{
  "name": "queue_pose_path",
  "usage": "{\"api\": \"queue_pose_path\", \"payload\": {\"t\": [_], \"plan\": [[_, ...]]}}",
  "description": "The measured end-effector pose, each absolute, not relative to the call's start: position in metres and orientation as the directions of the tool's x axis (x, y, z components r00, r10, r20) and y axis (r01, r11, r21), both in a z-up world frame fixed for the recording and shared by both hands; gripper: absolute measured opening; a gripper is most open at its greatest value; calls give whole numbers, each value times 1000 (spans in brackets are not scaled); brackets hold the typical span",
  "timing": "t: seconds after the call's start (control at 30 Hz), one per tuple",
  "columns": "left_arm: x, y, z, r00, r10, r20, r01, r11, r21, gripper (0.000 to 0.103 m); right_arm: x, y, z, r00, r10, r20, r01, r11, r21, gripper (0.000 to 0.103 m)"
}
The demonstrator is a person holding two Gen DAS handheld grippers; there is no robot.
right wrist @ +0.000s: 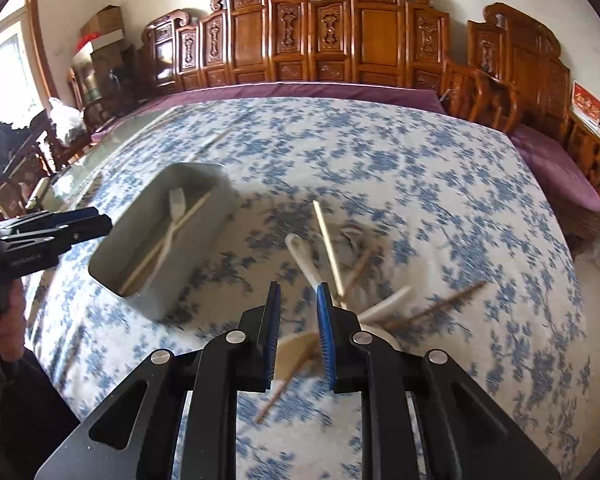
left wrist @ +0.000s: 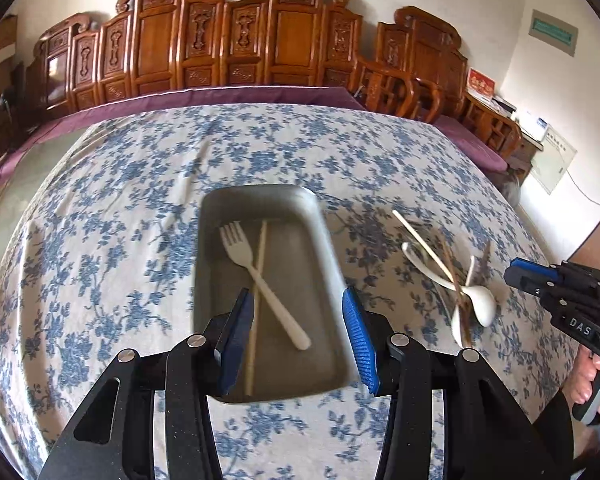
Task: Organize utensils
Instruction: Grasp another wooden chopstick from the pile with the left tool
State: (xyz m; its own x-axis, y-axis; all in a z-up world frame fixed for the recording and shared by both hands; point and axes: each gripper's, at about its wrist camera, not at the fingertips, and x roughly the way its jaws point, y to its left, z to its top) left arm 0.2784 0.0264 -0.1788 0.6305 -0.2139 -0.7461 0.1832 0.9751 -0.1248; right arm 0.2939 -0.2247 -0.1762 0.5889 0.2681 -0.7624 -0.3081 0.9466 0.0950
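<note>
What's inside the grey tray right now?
The grey tray holds a white fork lying crossed over one pale chopstick. The left gripper hides the tray's near corners, so anything there can't be seen.

Bare floral worktop lies open left of the grey tray and toward its far edge. On the tray's right, a tangled heap of spoons and chopsticks blocks the way.

A grey rectangular metal tray holds a white plastic fork crossed over one pale chopstick. Right of the tray lies a tangled heap: white spoons, another pale chopstick, brown wooden chopsticks.
</note>
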Motion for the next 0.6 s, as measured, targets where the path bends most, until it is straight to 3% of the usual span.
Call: {"api": "queue_pose_path", "payload": {"t": [0.4, 0.6], "plan": [[257, -60, -200, 591, -219, -776, 317, 948, -25, 43, 269, -270, -200, 582, 207, -786, -244, 967, 74, 34], [251, -81, -210, 561, -250, -789, 332, 941, -62, 43, 258, -284, -199, 585, 202, -785, -231, 970, 77, 36]]}}
